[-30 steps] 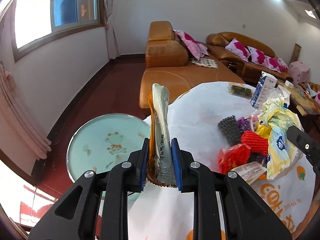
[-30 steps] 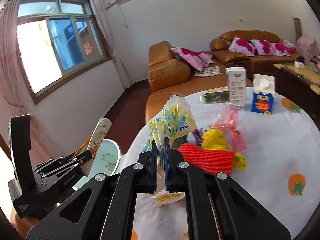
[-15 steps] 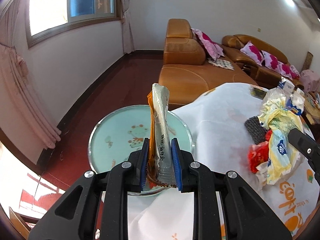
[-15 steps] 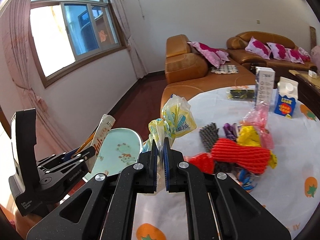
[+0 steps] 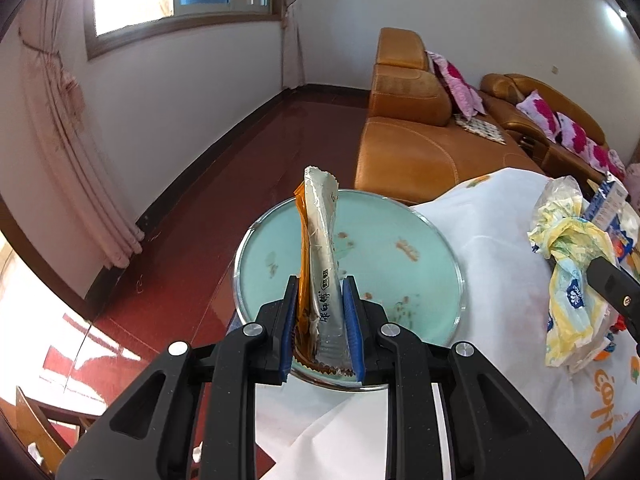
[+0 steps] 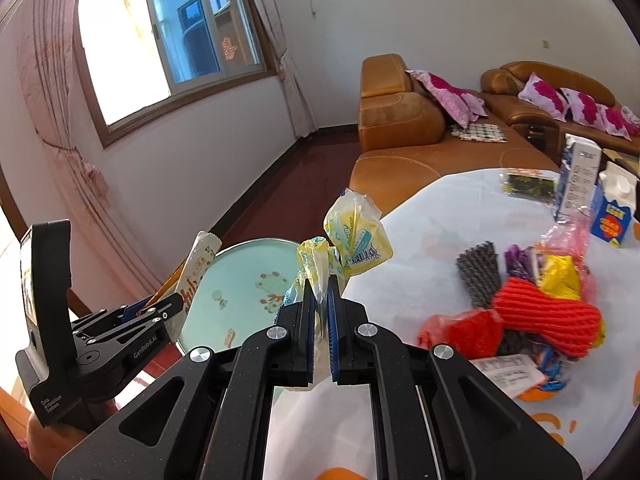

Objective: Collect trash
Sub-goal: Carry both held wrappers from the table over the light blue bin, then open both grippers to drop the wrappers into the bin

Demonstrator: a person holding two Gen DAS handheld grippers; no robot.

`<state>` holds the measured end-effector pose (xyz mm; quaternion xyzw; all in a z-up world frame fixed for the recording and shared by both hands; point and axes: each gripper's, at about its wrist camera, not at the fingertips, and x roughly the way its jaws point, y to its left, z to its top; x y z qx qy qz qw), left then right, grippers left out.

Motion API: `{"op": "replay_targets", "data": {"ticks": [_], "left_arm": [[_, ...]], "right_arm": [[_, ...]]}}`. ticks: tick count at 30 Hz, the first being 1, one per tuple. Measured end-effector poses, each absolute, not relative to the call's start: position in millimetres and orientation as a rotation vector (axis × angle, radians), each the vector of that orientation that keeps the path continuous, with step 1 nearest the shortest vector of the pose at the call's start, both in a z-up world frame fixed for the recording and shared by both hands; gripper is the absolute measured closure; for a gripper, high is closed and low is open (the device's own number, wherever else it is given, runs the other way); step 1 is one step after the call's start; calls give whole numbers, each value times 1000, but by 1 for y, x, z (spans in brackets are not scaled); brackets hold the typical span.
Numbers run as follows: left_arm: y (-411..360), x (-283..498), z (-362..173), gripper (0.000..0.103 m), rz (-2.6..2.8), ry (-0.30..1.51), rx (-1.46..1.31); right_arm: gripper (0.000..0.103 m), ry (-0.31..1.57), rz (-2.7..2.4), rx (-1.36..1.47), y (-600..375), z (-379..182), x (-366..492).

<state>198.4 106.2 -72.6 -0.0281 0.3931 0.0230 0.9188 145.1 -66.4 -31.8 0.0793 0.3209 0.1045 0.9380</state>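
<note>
Left gripper (image 5: 320, 284) clamps upright snack wrappers (image 5: 318, 248) over the teal bin (image 5: 400, 280); right gripper (image 6: 319, 280) pinches crumpled yellow bag (image 6: 352, 236) (table edge).

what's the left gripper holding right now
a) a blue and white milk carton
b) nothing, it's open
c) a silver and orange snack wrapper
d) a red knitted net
c: in the left wrist view the left gripper has its blue pads pressed on either side of a silver and orange snack wrapper that stands upright between them, in front of the pale green tray.
</note>
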Motion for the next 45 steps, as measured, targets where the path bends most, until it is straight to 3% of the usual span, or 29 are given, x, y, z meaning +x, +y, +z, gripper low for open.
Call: {"op": "replay_targets", "data": {"ticks": [22, 28, 33, 35, 37, 39, 43, 45], "left_arm": [[113, 223, -104, 80, 46, 885, -56], [110, 228, -110, 79, 42, 903, -43], [112, 228, -114, 78, 47, 906, -44], [110, 227, -113, 76, 45, 905, -41], [109, 226, -111, 63, 47, 901, -41], [108, 223, -109, 58, 59, 890, -38], [110, 218, -101, 44, 74, 867, -41], [112, 215, -97, 43, 77, 857, -54]], "right_arm": [[96, 794, 293, 107, -18, -77, 203], [84, 810, 314, 97, -13, -81, 212], [82, 802, 305, 111, -20, -78, 211], [81, 799, 300, 120, -23, -76, 210], [81, 795, 296, 127, -26, -74, 209], [81, 789, 293, 129, -29, -71, 207], [70, 770, 279, 139, -36, -63, 201], [69, 761, 271, 140, -41, -59, 197]]}}
